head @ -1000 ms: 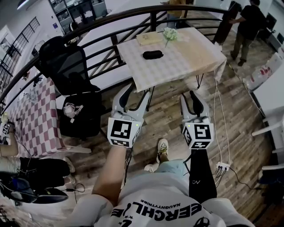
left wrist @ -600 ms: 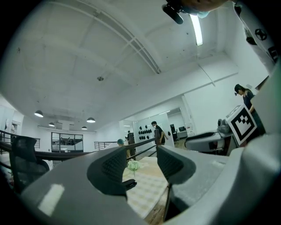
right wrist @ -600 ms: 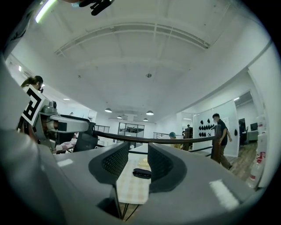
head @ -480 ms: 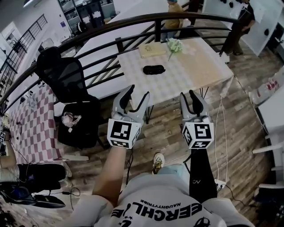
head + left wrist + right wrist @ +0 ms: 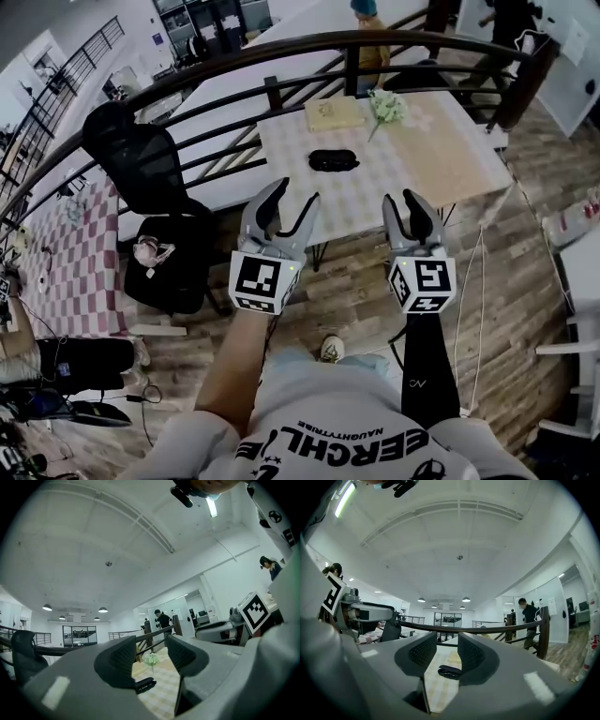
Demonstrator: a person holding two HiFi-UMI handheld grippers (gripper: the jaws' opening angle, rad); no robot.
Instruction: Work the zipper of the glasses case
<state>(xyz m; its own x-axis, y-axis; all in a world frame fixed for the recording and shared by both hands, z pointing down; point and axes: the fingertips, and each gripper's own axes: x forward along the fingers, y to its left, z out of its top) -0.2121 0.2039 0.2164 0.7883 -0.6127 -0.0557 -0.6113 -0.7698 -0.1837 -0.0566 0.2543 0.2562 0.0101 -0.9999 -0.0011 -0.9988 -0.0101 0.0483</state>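
Note:
The black glasses case [image 5: 333, 160] lies shut on the checked tablecloth of a table [image 5: 441, 155] beyond my hands. Both grippers hang in the air short of the table's near edge, well away from the case. My left gripper [image 5: 292, 201] is open and empty; in the left gripper view the case [image 5: 145, 685] shows low between its fingers [image 5: 123, 660]. My right gripper [image 5: 402, 202] is also open and empty, and the case [image 5: 450, 671] sits in the gap of its jaws in the right gripper view.
A tan book [image 5: 335, 113] and a bunch of pale flowers [image 5: 386, 105] lie at the table's far side. A black railing [image 5: 234, 56] curves behind it. A black office chair [image 5: 141, 164], a black bag [image 5: 169, 255] and a pink checked table [image 5: 70, 253] stand left.
The person has stepped forward, so the table and case sit closer to the grippers. Both grippers stay open and level.

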